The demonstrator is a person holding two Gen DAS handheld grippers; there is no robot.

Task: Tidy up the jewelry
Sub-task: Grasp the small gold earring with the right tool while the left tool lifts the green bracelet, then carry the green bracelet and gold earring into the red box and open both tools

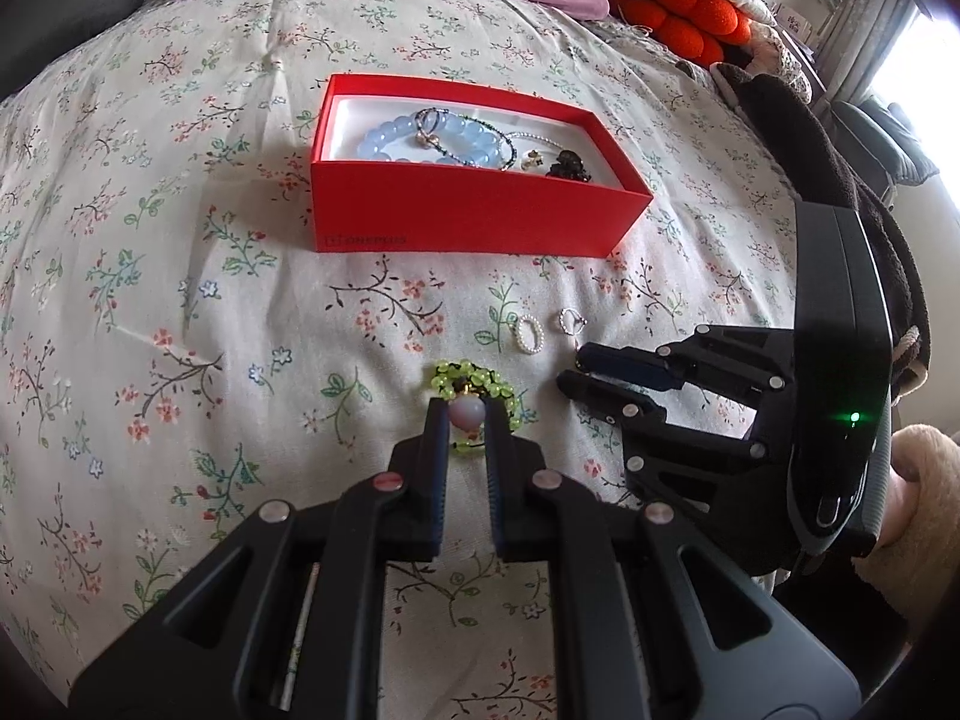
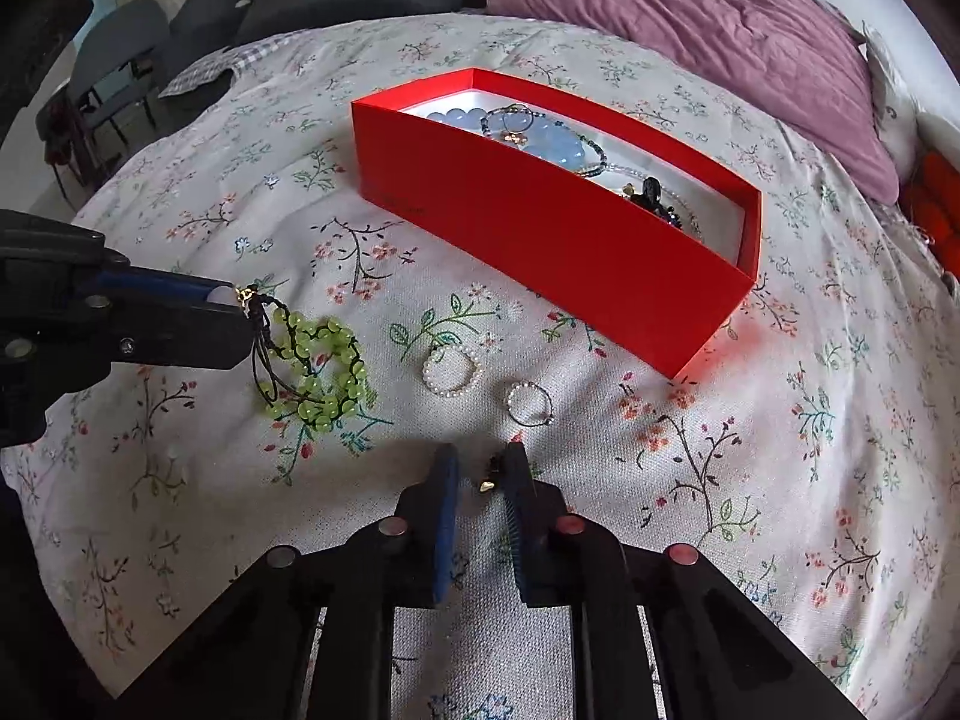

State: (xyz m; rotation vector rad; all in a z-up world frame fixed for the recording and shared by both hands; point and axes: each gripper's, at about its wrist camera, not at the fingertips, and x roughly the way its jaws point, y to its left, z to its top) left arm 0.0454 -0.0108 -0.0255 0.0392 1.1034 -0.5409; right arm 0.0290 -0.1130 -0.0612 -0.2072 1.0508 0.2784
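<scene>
Work surface: a bed covered with a floral-print quilt [image 1: 180, 300]. A mauve pillow [image 2: 720, 6] lies at the head end, an orange knobbly cushion [image 1: 678, 6] beside it; bookshelves and a bright window are seen at the right edge of the left wrist view, grey chairs at the left edge of the right wrist view.

An open red box [image 1: 474, 210] with a white interior sits on the quilt beyond both grippers. Inside it are seen a pale blue bead bracelet [image 1: 384, 141], at least 1 thin dark-beaded bracelet [image 1: 507, 147], a fine silver-coloured chain and a small dark piece [image 1: 567, 167] toward the right end.

On the quilt in front of the box, 2 rings lie just beside each other, apart: a pearl-bead ring [image 2: 451, 372] and a thin silver ring [image 2: 529, 403].

Left gripper [image 1: 467, 411]: clenched on the pale pink round bead [image 1: 468, 414] of a green bead bracelet [image 2: 312, 366] strung on dark cord. The green loop rests on the quilt ahead of the fingertips.

Right gripper [image 2: 480, 468]: jaws drawn close, a narrow gap left. A small gold-coloured piece [image 2: 487, 485] with a dark part is seen between the pads, against the right pad; a firm grip cannot be confirmed. A person's hand in a cream fleecy sleeve [image 1: 918, 480] is seen behind this gripper.
</scene>
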